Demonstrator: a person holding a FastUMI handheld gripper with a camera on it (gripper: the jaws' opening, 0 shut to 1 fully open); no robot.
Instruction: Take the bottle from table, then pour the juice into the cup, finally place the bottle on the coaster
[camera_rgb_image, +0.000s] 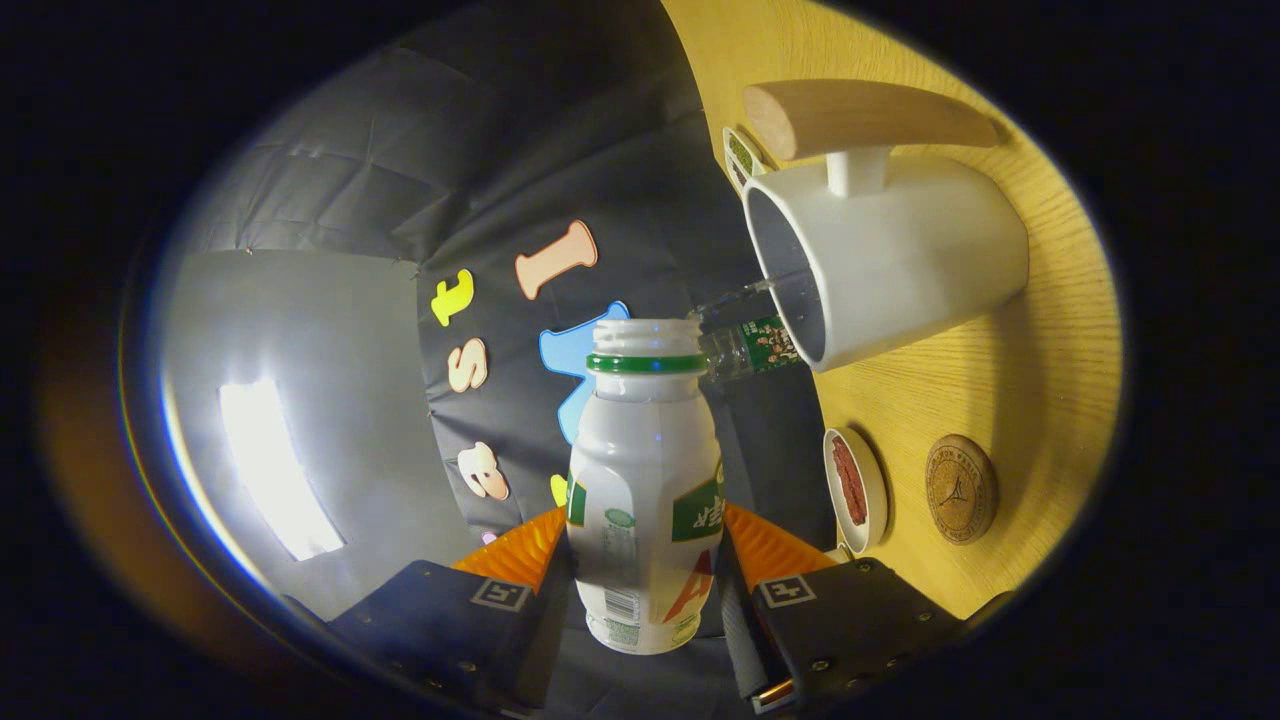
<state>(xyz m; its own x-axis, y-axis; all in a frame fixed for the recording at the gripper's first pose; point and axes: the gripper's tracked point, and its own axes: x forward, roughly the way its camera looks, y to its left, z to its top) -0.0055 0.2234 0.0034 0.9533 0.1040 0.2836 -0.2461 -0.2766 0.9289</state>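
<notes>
Wooden table (1040, 400) appears rotated because the gripper (645, 570) is rolled sideways to pour. White cup (900, 260) has its mouth beside the uncapped bottle (645, 480), which both fingers clamp. Cork coaster (960, 488) lies well apart, free.

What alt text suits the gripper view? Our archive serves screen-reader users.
The gripper is shut on an open white bottle, tipped toward a white cup on the wooden table. A round coaster lies nearby.
</notes>
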